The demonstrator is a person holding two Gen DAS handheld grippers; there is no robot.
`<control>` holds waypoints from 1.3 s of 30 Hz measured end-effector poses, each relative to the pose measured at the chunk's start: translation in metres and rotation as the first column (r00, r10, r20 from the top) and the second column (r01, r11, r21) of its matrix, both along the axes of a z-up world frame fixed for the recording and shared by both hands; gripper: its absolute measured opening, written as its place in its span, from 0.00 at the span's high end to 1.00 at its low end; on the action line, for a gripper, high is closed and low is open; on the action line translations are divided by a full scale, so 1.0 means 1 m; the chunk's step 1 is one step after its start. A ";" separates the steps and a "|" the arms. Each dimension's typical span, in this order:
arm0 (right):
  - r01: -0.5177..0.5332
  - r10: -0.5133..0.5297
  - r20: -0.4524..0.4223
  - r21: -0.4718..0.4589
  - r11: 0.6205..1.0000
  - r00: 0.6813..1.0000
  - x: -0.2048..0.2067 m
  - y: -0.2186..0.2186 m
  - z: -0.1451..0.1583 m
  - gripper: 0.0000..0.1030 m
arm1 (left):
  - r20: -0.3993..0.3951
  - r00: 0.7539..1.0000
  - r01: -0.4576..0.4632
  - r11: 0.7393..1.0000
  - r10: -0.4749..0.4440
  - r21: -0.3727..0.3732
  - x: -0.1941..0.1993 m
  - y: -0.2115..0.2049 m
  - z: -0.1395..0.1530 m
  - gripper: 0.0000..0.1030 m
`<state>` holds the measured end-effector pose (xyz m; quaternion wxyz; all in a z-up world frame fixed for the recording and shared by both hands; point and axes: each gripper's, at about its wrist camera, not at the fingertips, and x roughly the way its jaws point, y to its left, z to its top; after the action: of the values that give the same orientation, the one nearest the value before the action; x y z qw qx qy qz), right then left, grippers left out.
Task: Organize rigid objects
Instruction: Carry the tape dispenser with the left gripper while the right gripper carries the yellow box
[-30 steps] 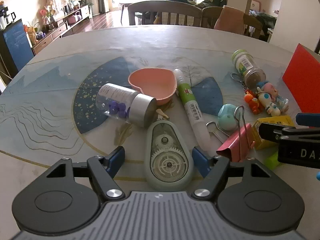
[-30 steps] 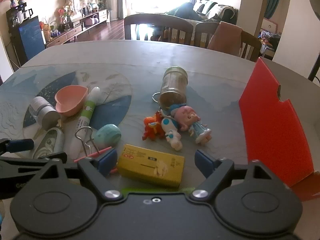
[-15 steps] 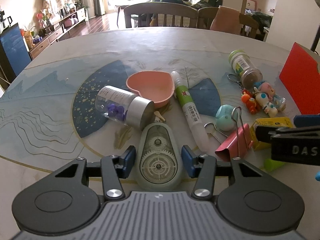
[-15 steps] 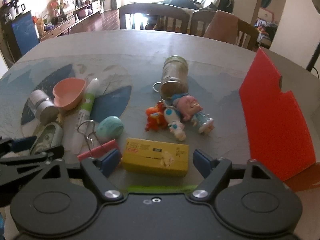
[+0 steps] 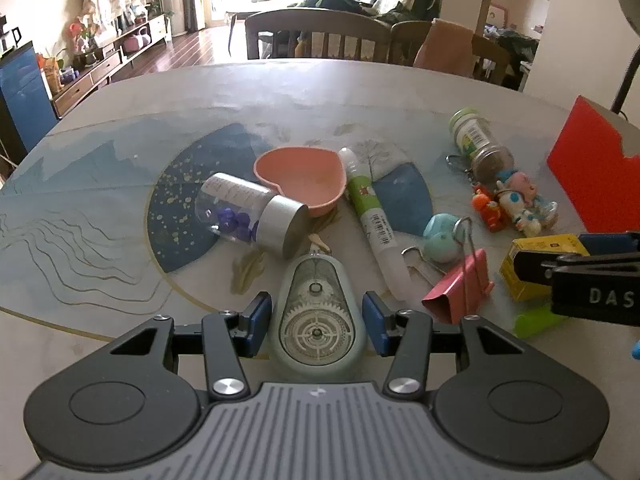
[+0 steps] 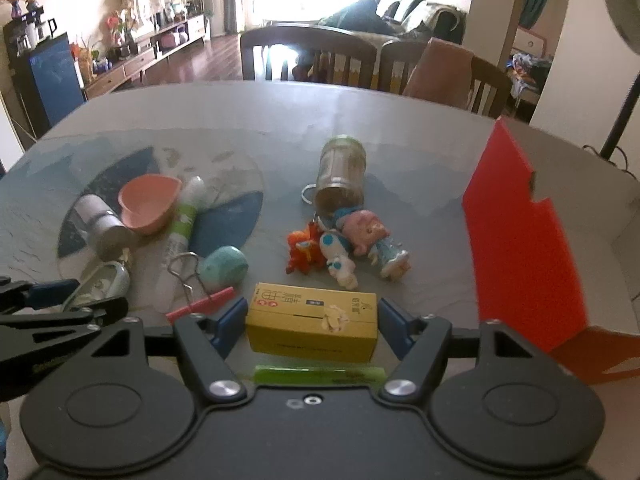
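Left wrist view: your left gripper (image 5: pixel 316 320) straddled the correction tape dispenser (image 5: pixel 317 316) on the surface (image 5: pixel 320 92), pads (image 5: pixel 258 318) not visibly touching. Your right gripper (image 6: pixel 312 322) likewise bracketed the yellow box (image 6: pixel 312 322); closing off-centre risked skidding either into the binder clip (image 5: pixel 460 288) beyond.

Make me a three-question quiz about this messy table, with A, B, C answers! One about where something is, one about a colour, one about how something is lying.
1. What sits between the left gripper fingers?
A. correction tape dispenser
B. a spoon
C. a red book

2. What colour is the heart-shaped bowl?
A. black
B. pink
C. purple

3. How is the jar with the silver lid placed?
A. standing upright
B. hanging from a hook
C. lying on its side

Answers:
1 A, the dispenser lies between the blue pads.
2 B, the bowl is salmon pink.
3 C, its lid faces sideways on the table.
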<state>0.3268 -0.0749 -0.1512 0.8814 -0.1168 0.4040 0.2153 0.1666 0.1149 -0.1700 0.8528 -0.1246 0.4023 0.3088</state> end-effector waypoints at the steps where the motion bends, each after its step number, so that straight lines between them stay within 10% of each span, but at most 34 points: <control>1: 0.005 -0.005 0.004 0.006 1.000 1.000 -0.003 -0.002 0.004 0.32 | 0.003 1.000 -0.001 1.000 0.001 0.001 -0.001 -0.001 0.002 0.53; 23: 0.095 -0.109 0.130 0.117 0.989 0.986 -0.090 -0.069 0.109 0.32 | 0.181 0.969 0.169 0.985 -0.170 0.021 -0.047 -0.066 0.111 0.53; 39: 0.184 -0.200 0.178 0.102 0.978 0.963 -0.017 -0.179 0.118 0.32 | 0.207 0.919 0.327 0.942 -0.335 0.072 0.069 -0.136 0.151 0.53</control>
<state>0.3102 -0.2537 -0.0331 0.9363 -0.0591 0.3193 0.1337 0.2355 -0.0208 -0.0192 0.9334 -0.0724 0.3169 0.1521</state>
